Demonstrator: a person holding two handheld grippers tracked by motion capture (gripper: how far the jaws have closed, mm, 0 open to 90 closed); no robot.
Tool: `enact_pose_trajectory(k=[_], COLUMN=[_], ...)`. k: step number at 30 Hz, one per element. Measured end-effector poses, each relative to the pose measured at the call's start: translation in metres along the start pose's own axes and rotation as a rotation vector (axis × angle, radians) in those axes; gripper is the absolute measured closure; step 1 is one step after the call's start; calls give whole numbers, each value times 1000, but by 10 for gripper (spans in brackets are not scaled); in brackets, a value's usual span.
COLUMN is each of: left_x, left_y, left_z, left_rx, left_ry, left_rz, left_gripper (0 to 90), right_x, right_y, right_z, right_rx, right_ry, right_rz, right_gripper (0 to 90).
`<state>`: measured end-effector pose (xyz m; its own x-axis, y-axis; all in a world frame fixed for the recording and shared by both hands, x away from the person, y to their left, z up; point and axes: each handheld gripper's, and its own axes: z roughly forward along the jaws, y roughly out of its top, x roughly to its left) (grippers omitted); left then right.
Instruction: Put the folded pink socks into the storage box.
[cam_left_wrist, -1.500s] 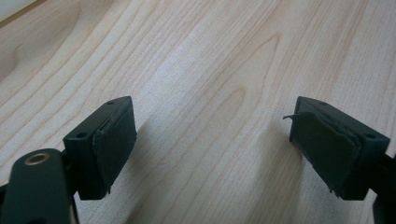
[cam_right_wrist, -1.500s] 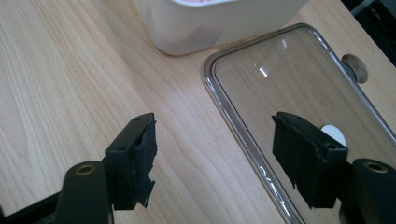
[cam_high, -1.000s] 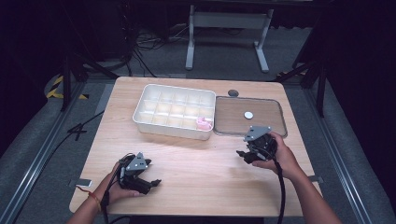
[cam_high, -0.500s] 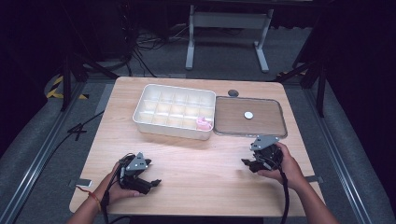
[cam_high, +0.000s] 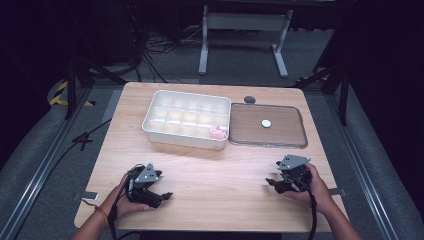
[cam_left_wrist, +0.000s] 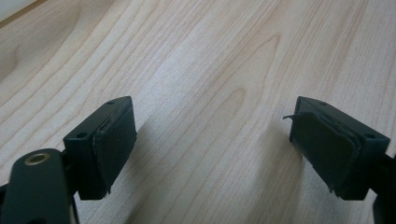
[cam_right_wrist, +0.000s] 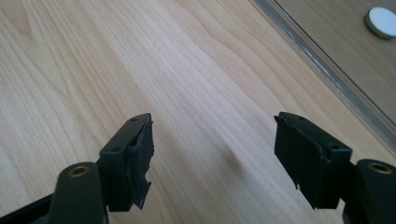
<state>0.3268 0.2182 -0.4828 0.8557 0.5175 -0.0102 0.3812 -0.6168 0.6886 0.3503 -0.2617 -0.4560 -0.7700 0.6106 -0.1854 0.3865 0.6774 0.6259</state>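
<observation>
The contents of the compartment tray (cam_high: 186, 120), apart from a pink item (cam_high: 218, 132), cannot be made out. Its long axis runs across the desk (cam_high: 220, 180). Both the left gripper (cam_high: 159, 196) and right gripper (cam_high: 272, 183) are held near the front edge with fingers apart, empty.

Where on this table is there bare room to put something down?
The wide wood strip between the white divided tray and the two claws, left and right, is free. The back is crowded: the tray and the clear lid lie side by side.
</observation>
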Motion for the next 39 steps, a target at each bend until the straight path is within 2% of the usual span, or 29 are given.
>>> enact_pose_trajectory(k=[5,8,15,21,28,39], left_x=[0,0,0,0,0,0], left_y=[0,0,0,0,0,1], left_z=[0,0,0,0,1,1], left_rx=[0,0,-1,-2,-2,-6], left_ry=[1,1,2,1,1,6], left_rz=[-1,-1,-2,-4,-4,-8], left_gripper=[149,149,149,149,149,149], right_x=[2,3,4,3,1,2], right_y=[-12,-20,-35,-52,-70,-75], right_z=[-4,-6,-10,-15,-19,-22], right_rx=[-9,-9,-28,-71,-135,-129], right_ry=[-3,-14,-6,-6,29,22], right_rz=[33,35,70,139,242,253], right_gripper=[283,280,269,250,231,211])
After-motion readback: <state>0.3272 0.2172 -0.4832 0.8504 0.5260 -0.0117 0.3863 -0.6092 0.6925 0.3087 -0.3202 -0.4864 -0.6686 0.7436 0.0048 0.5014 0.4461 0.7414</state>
